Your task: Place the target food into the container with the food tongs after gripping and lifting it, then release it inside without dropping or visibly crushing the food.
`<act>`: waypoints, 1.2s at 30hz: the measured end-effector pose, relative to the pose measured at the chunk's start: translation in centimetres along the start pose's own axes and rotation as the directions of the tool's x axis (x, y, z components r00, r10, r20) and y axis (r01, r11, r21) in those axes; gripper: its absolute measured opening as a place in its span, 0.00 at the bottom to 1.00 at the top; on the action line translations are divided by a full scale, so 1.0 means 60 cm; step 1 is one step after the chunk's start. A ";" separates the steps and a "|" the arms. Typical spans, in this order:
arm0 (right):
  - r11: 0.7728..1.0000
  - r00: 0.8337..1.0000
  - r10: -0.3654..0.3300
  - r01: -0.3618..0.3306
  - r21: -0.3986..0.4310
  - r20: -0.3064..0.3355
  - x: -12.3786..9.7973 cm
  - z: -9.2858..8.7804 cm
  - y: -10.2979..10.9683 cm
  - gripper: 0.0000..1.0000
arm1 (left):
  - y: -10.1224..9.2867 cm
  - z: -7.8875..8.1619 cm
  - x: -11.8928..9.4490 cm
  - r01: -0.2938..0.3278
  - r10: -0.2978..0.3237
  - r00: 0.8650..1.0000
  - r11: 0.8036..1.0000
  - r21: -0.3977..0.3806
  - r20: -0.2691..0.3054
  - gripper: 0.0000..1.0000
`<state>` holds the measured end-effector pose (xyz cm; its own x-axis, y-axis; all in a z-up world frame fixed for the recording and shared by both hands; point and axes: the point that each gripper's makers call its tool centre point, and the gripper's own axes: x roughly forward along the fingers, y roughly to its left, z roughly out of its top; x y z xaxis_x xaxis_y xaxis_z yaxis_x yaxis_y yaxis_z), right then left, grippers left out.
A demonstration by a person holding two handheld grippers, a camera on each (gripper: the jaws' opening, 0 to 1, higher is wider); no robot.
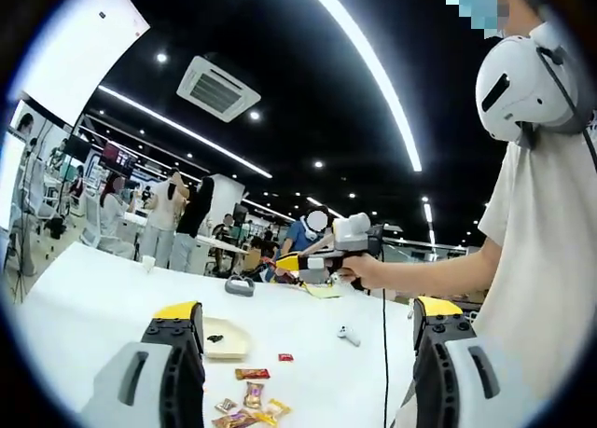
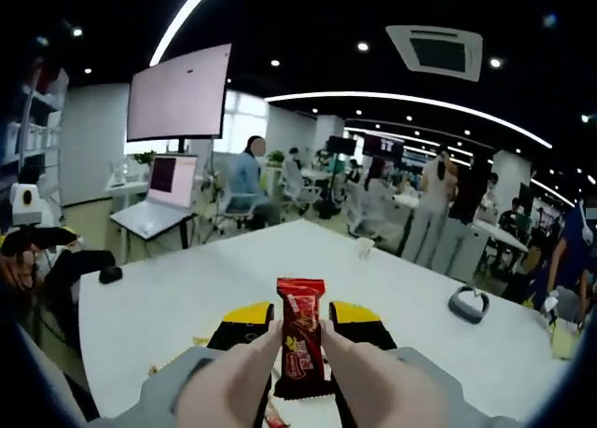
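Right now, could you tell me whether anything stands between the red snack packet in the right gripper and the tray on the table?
Nothing visible does. The right gripper holds the red snack packet upright, above the table. The tray lies open-topped there, with loose wrapped snacks beside it, not over it.

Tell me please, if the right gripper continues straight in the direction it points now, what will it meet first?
The right gripper, shut on the red snack packet, has bare white table ahead. Probably nothing nearby; the small paper cup stands slightly right of the line, though depth is unclear.
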<state>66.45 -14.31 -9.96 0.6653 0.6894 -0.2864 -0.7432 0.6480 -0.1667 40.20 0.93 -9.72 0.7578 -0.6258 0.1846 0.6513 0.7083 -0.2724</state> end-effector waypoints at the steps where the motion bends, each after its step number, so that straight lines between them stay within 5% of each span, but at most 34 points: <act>1: 1.000 1.000 0.000 0.000 -0.005 -0.001 0.002 0.002 -0.001 0.22 | 0.001 0.001 -0.001 -0.001 0.001 1.000 1.000 0.002 0.002 0.94; 18: 0.999 1.000 0.007 -0.007 0.033 0.013 0.048 0.043 -0.040 0.22 | 0.019 0.013 -0.023 -0.028 0.028 0.999 1.000 -0.011 0.020 0.99; 36: 1.000 1.000 0.016 -0.016 0.005 0.006 0.085 0.065 -0.042 0.22 | 0.027 0.019 -0.039 -0.055 0.055 0.998 0.998 0.004 0.005 0.99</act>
<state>72.02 -11.16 -7.31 0.6535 0.7017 -0.2839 -0.7536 0.6382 -0.1574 39.52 3.90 -9.52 0.7927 -0.5842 0.1740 0.6086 0.7430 -0.2785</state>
